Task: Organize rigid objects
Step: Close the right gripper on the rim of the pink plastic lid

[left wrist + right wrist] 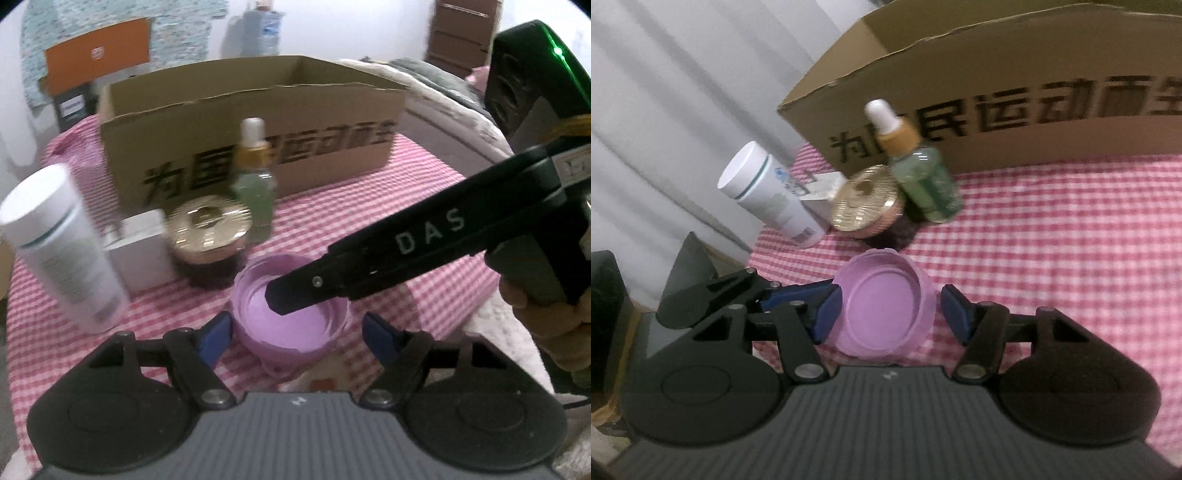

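A purple lid (295, 317) (882, 306) lies open side up on the pink checked cloth (1052, 240). My left gripper (297, 330) is open and straddles it, with cloth showing between the lid and the right pad. My right gripper (890, 314) also has the lid between its blue pads; the left pad is at the rim and the right pad stands just off it. In the left wrist view, a black right-gripper finger (332, 284) reaches over the lid from the right. Beside the right gripper's left pad is a blue left-gripper finger (794, 295).
Behind the lid stand a gold-lidded jar (210, 236), a green dropper bottle (255, 184), a small white box (140, 251) and a white tube bottle (62, 247). An open cardboard box (332, 122) sits at the back. A hand (554, 325) holds the right gripper.
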{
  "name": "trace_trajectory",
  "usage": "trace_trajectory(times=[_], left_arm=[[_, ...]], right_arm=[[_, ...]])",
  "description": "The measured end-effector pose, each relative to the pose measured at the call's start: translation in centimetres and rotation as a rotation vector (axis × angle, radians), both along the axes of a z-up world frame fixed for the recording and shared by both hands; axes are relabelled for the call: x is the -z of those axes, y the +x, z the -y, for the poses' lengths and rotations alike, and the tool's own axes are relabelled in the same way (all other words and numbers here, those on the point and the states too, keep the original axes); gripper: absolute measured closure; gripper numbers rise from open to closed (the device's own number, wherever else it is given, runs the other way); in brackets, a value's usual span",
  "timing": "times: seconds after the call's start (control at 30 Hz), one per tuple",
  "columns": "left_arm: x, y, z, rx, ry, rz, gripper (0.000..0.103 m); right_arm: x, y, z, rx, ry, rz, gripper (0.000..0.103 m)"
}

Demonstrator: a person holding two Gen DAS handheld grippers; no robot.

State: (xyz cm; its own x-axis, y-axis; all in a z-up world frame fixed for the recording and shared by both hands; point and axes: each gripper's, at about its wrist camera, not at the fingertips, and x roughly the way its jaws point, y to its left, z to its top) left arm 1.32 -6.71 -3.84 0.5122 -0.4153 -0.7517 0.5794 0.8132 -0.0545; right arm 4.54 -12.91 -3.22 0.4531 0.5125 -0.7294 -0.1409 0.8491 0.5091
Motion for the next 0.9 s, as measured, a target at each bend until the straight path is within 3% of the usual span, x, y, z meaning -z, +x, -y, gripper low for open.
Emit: trace_trajectory(times=[0.33,0.5,0.73,0.9], left_arm=[[0.4,0.2,2.0,0.013,0.111,0.067,0.026],[0.7,0.4,2.1,0.003,0.111,0.056,0.030],[0.7,0.3,2.0,-0.001,0.113,0.072,0.031],[0.5,0.1,2.1,0.005,0.106,0.092,0.031]], right_arm=[[-0.2,-1.4,1.6,0.022,-0.100,0.076,0.053],[0.2,-0.9,0.3,-0.016,-0.146,0.100,0.058],[0.2,-1.1,0.1,-0.033,-0.175,0.111,0.074],[0.2,-1.2,0.0,-0.030,-0.186,0.113,0.078]])
